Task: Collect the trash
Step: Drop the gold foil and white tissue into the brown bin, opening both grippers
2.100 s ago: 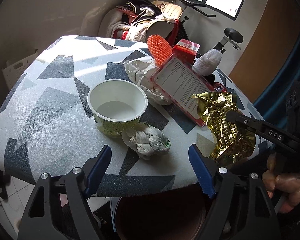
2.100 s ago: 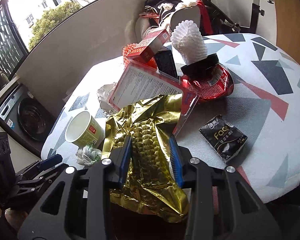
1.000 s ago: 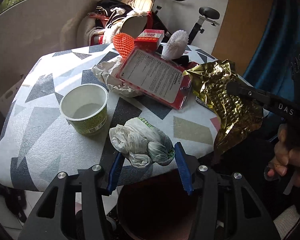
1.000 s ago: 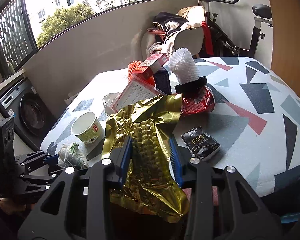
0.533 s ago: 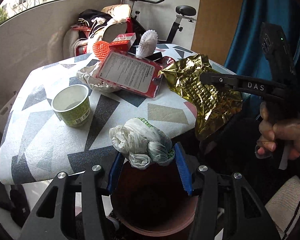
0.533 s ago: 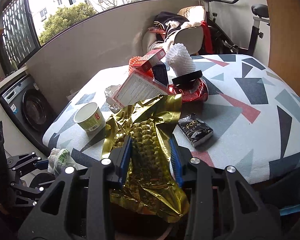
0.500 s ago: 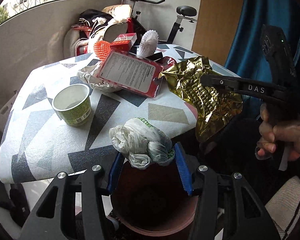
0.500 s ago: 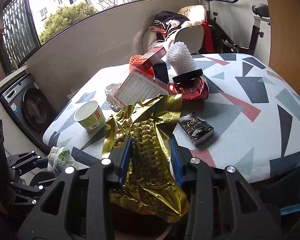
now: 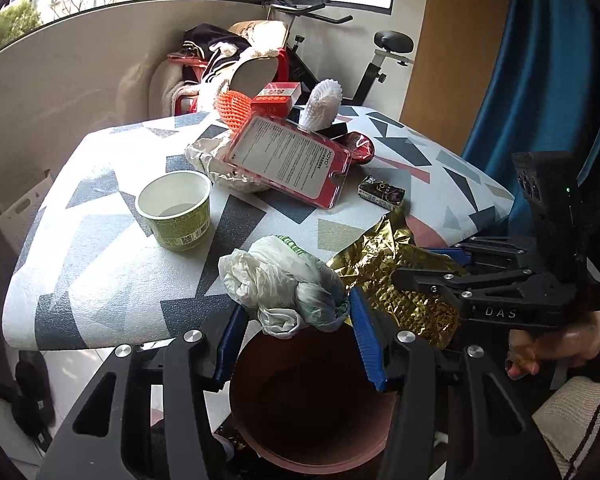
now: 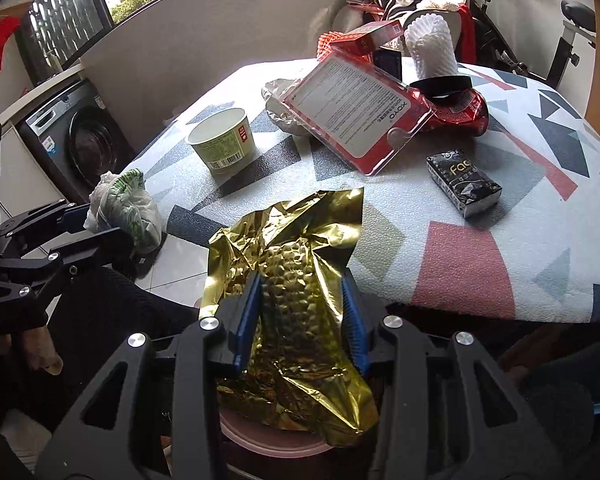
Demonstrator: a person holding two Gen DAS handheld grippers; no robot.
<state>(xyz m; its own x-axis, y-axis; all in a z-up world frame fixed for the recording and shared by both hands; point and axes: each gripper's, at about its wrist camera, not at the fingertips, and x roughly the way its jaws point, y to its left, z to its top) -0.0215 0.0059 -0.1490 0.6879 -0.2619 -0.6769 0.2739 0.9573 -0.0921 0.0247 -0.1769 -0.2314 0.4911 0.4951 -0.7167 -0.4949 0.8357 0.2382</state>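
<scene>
My left gripper [image 9: 296, 308] is shut on a crumpled white plastic bag [image 9: 284, 280] and holds it over the open brown bin [image 9: 312, 400], just off the table's near edge. In the right wrist view the same bag [image 10: 124, 204] shows at the left. My right gripper [image 10: 300, 296] has a crinkled gold foil wrapper [image 10: 292, 264] between its blue pads, and its jaws are opening. The foil still spans the gap and hangs down onto the bin's pink rim [image 10: 268, 446]. In the left wrist view that foil [image 9: 396, 276] sits right beside the bag.
On the patterned table [image 9: 100, 240] stand a green paper cup [image 9: 176, 208], a red blister pack [image 9: 288, 156] leaning on crumpled wrapping, a black tissue pack [image 10: 464, 184], a white foam net [image 10: 432, 44] and a red box. A washing machine [image 10: 80, 140] stands at the left.
The right gripper has sunk and tilted down with the foil, from above the table edge to the bin's rim. The left gripper with the bag has drawn back slightly over the bin.
</scene>
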